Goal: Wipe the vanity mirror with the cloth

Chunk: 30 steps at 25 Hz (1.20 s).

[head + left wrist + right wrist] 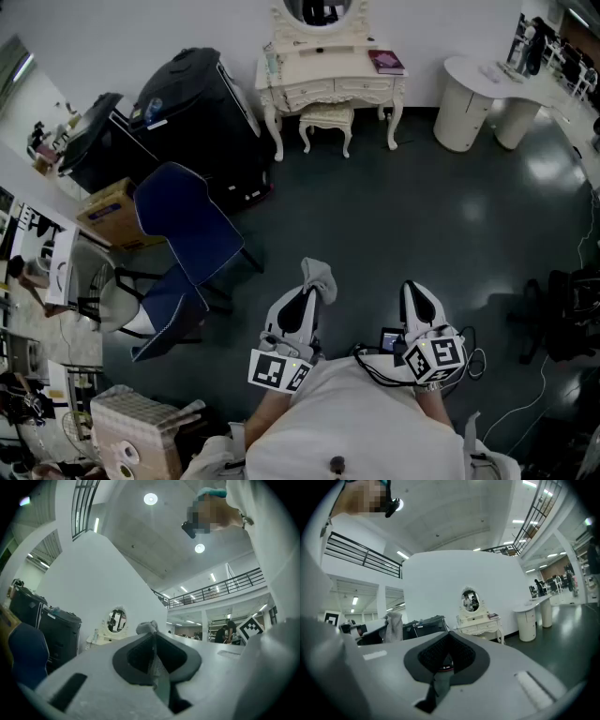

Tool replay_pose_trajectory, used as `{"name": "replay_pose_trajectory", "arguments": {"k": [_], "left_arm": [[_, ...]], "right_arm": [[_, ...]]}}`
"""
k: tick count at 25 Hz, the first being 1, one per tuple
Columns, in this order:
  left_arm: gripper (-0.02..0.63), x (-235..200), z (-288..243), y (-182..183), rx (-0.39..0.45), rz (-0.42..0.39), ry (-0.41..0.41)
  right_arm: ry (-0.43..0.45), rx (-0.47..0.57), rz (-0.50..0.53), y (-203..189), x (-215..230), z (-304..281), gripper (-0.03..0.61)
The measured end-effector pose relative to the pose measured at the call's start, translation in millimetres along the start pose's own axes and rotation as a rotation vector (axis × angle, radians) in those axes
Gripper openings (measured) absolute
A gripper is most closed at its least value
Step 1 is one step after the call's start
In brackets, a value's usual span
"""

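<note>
The cream vanity table (330, 70) stands against the far wall, its oval mirror (323, 11) cut off by the top edge of the head view. The mirror (116, 619) also shows small and distant in the left gripper view, and the mirror (470, 600) in the right gripper view. My left gripper (314, 292) is shut on a grey cloth (321, 275) that bunches out past the jaw tips; the cloth (147, 627) tops the closed jaws. My right gripper (413, 292) is held beside it, shut with nothing in it. Both are close to my body, far from the vanity.
A small stool (326, 120) sits under the vanity and a dark book (386, 62) lies on it. Black cases (197, 103) and a blue chair (183, 239) stand at the left, with a cardboard box (112, 211). White round tables (478, 94) are at the right. Dark floor (394, 216) lies between.
</note>
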State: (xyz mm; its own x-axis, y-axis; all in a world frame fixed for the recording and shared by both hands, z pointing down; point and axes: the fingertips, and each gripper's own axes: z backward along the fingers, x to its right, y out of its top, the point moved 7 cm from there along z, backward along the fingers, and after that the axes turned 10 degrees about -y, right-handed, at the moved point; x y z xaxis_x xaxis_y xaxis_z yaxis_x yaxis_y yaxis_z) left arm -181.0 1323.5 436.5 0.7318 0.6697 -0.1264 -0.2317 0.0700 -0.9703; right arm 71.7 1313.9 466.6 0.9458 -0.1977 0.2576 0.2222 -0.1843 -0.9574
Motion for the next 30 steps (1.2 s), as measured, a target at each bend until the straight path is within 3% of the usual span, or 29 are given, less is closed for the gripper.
{"name": "replay_pose_trajectory", "arguments": {"k": [3,7,14,25,30], "left_arm": [[0.023,-1,13,4,-0.01,0.009,0.011],[0.023,-8,25,1,-0.036,0.063,0.026],[0.023,-17,30,1,-0.056,0.039,0.021],[0.023,0,-14,-13,-0.069,0.014,-0.03],[0.023,7,-38,-24,-0.046,0.03,-0.007]], "right_arm": [[0.046,-0.019,0.013,-2,-17,5,0.008],[0.04,-0.046,0.017,-7,-28,4,0.008],[0.03,-0.046,0.017,-11,-38,0,0.008],[-0.028,-0.012,0.002,-4,7,0,0.008],[-0.013,0.021,-0.005,4,33,-2,0.008]]}}
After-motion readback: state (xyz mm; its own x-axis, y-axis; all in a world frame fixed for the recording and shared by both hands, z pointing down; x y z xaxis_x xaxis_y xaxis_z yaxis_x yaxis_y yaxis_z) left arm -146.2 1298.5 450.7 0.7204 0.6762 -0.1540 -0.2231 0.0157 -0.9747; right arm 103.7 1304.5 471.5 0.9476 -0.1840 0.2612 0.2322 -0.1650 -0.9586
